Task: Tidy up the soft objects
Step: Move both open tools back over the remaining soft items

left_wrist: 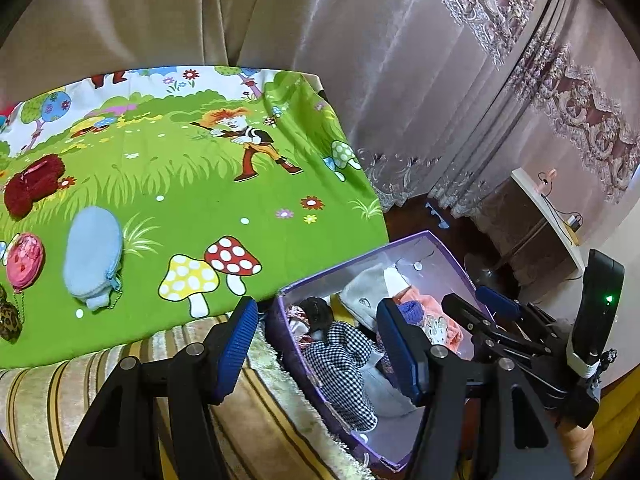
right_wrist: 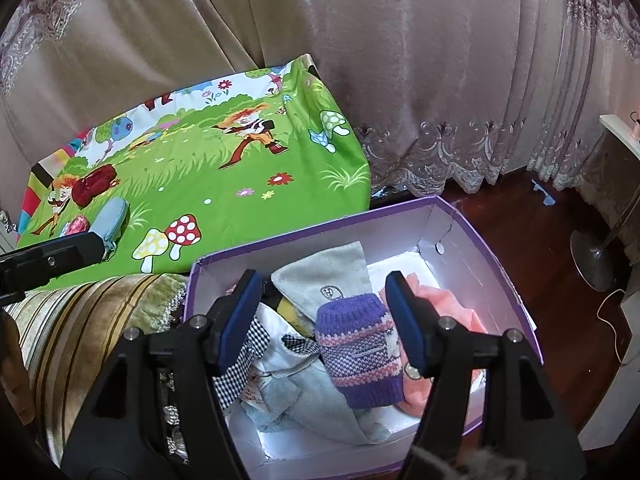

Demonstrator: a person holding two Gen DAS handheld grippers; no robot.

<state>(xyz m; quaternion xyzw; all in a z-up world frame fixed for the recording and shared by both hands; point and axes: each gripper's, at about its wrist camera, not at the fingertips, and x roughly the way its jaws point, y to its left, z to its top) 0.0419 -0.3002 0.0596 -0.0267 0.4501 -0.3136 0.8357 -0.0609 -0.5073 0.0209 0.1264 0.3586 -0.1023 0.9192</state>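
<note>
Both grippers are hovering over the purple box (right_wrist: 484, 216) with jaws spread wide, gripping nothing. The right gripper (right_wrist: 324, 320) is sitting right above a purple knit sock (right_wrist: 356, 356) lying in the box, while the left gripper (left_wrist: 320, 348) is hanging over the checkered cloth (left_wrist: 340, 364) inside.

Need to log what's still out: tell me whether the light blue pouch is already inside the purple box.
No: the light blue pouch lies on the green cartoon cloth, outside the purple box.
</note>
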